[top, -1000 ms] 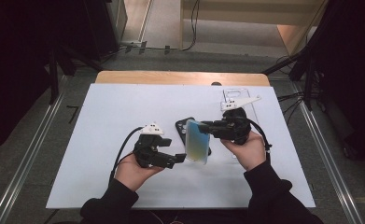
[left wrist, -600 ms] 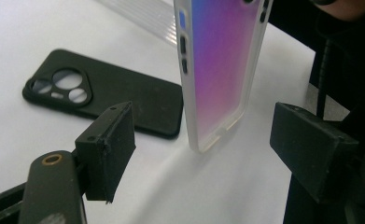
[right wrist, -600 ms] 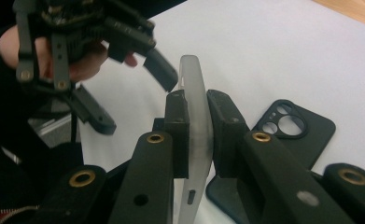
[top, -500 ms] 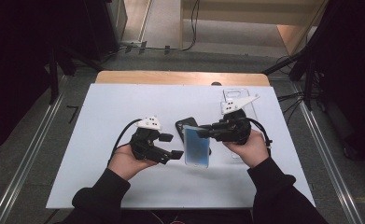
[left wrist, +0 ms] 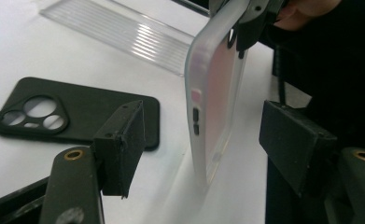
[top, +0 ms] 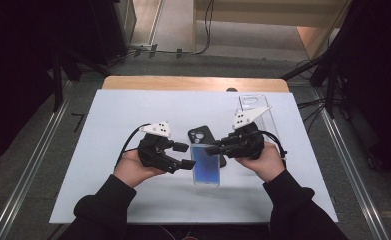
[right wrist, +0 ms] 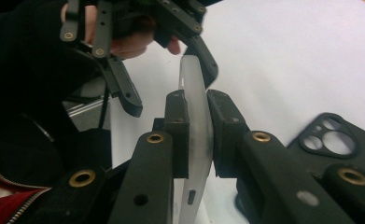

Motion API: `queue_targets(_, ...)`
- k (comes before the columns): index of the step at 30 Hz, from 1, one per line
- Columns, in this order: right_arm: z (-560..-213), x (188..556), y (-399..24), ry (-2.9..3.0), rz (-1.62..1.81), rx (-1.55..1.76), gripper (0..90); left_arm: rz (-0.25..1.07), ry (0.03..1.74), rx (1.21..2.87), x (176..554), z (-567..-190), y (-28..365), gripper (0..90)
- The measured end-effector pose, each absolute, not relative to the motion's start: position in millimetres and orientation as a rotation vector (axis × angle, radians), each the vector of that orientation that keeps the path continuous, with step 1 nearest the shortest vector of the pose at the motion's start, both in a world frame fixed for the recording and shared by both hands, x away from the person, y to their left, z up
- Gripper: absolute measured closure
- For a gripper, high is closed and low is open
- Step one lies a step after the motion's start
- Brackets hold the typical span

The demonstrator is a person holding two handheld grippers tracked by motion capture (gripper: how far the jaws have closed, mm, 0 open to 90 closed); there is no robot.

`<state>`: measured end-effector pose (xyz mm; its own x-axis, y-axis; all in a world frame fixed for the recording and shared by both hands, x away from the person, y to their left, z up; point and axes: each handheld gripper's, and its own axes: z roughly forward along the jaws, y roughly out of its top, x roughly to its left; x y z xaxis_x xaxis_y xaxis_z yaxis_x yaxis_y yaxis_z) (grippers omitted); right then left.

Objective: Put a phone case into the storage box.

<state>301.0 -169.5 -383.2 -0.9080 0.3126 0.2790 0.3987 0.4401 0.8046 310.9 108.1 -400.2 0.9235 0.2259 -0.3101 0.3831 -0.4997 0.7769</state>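
A phone in a frosted translucent case with a bluish face is held off the white table. My right gripper is shut on its top end; the pads squeeze both faces of the phone in the right gripper view. My left gripper comes in from the left. Its jaws have just been closing, and the phone's edge stands between them with a gap at each pad. A black phone case lies camera-cutouts up on the table behind.
A clear ribbed plastic piece lies at the back right of the white table; it also shows beyond the black case in the left gripper view. A wooden strip runs along the far edge.
The phone has swung from a tilt to lie more square, a little nearer the person. The left gripper has closed in on its left edge, with its jaws narrower.
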Motion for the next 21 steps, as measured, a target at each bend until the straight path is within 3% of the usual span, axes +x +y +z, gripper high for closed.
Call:
queue_targets(9,-385,299,-161,-2.580,-1.481,-0.537,77.0,-0.261,0.395,2.110,314,-400,108,45.1)
queue_targets(15,-385,298,-158,-2.562,-1.488,-0.480,77.0,-0.336,0.332,2.119,313,-402,107,68.7)
queue_targets(21,-386,297,-156,-2.546,-1.472,-0.456,77.0,-0.350,0.281,2.113,312,-403,108,80.5)
